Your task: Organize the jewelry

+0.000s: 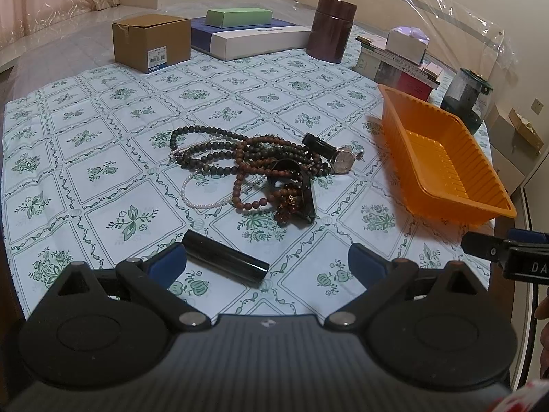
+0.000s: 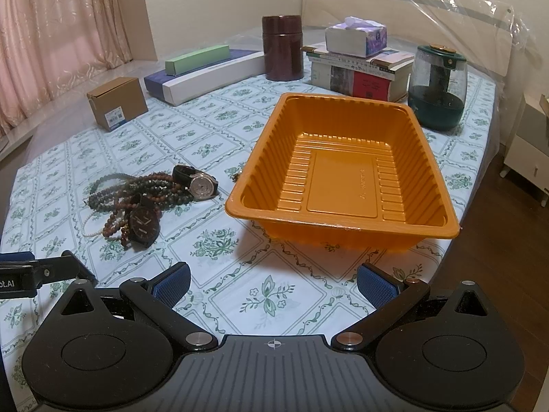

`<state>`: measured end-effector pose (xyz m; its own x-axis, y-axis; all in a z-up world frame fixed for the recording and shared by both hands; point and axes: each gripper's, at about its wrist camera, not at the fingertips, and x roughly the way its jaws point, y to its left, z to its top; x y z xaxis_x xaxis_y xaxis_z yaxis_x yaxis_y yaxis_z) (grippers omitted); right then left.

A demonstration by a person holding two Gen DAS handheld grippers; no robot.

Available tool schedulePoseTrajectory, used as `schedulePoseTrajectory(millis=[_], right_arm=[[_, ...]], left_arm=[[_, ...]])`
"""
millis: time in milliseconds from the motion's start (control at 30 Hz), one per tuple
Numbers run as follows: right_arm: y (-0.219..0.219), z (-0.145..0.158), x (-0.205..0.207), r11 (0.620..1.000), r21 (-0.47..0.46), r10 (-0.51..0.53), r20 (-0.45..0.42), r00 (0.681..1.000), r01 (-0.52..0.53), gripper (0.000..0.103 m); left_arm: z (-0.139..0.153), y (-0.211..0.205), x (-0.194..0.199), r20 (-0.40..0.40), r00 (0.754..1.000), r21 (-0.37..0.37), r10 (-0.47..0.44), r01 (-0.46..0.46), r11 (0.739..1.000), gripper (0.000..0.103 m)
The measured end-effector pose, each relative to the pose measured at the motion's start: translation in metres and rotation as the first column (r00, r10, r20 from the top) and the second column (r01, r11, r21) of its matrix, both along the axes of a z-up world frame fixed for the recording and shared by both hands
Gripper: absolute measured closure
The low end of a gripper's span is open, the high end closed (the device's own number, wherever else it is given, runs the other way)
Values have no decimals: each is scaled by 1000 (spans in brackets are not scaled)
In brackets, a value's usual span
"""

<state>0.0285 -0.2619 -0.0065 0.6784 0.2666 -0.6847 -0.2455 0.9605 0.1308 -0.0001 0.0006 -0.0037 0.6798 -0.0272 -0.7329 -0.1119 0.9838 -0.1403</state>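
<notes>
**Fingers spread wide, orange tray not yet filled**

Both sets of fingers spread apart, gripping nothing: left gripper (image 1: 267, 262) low over the counter (image 1: 103, 158), right gripper (image 2: 273, 283) facing the orange tray (image 2: 260, 158). Nothing inside the tray. All jewelry on the flowered cloth just left of it, in one tangled pile: dark bead necklace (image 1: 206, 137), brown bead strand (image 1: 254, 158), pearl bracelet (image 1: 202, 202), silver-faced watch (image 2: 202, 185), dark-faced watch (image 2: 143, 225). Black cylinder (image 1: 224, 259) lying apart, just before the left fingers (image 1: 168, 262). Task judged at its very start; every piece left to move, and strands probably needing separation first.
</notes>
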Motion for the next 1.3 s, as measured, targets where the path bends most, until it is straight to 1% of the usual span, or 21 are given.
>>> schedulePoseTrajectory(millis=[1300], right_arm=[[5, 2, 1, 1000, -1, 7, 6, 1000, -7, 1]], left_arm=[[5, -5, 3, 0, 1000, 4, -11, 11, 1000, 3]])
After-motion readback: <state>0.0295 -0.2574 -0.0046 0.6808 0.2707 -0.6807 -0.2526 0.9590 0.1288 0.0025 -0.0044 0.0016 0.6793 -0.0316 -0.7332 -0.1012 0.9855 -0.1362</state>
